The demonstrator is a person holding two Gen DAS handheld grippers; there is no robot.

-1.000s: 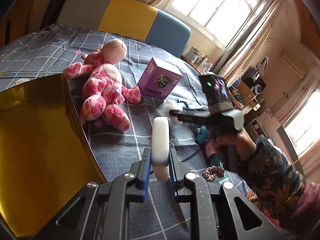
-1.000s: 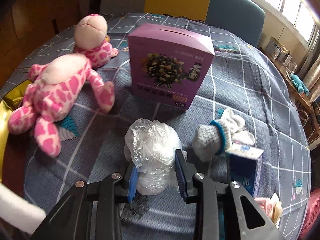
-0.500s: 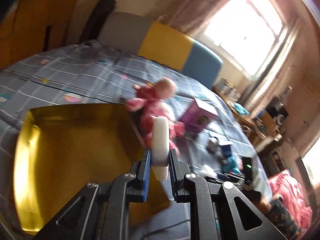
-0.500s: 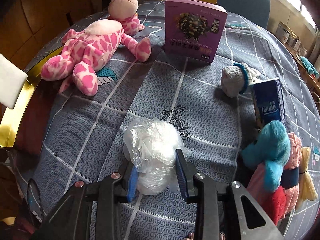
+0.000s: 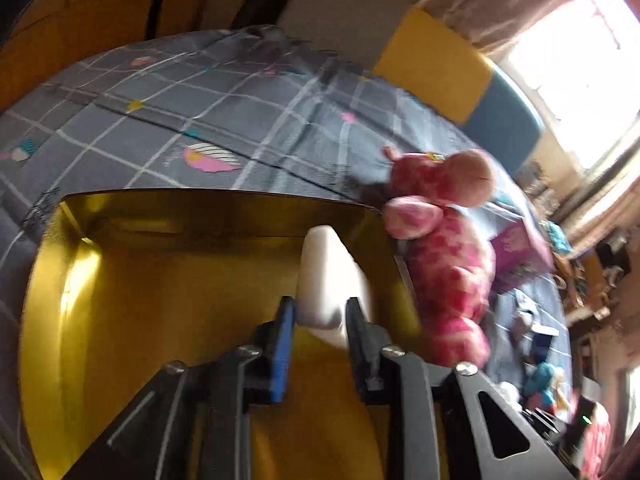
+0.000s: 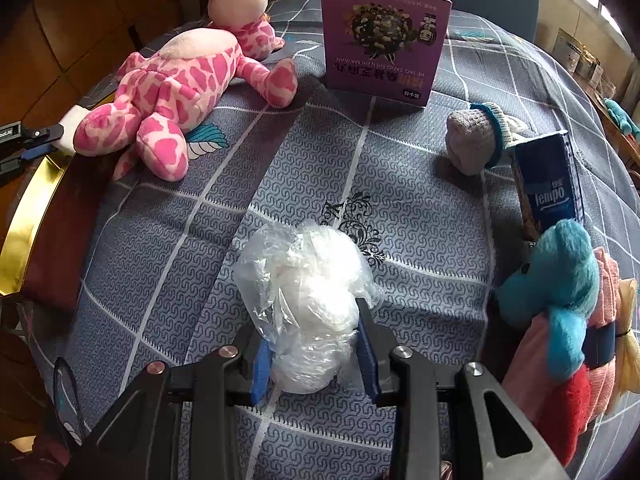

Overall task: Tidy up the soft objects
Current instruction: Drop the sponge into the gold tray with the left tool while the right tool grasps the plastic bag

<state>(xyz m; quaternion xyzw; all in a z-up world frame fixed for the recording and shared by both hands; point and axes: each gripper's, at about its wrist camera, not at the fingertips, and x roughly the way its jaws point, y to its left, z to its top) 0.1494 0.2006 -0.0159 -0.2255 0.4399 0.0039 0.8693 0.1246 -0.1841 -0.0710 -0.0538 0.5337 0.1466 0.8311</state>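
Note:
My left gripper is shut on a white foam sponge and holds it over the open gold box. In the right wrist view that gripper and the sponge show at the far left above the gold box's rim. My right gripper is shut on a crumpled clear plastic bag above the grey tablecloth. A pink spotted plush lies beside the box; it also shows in the left wrist view.
A purple carton stands at the back of the table. A grey knitted sock, a blue tissue pack and a blue plush on pink and red cloths lie at the right. A chair stands behind the table.
My left gripper has swung left from the table's middle to over the gold box, still holding the sponge. My right gripper has drawn back toward the table's near edge with the bag.

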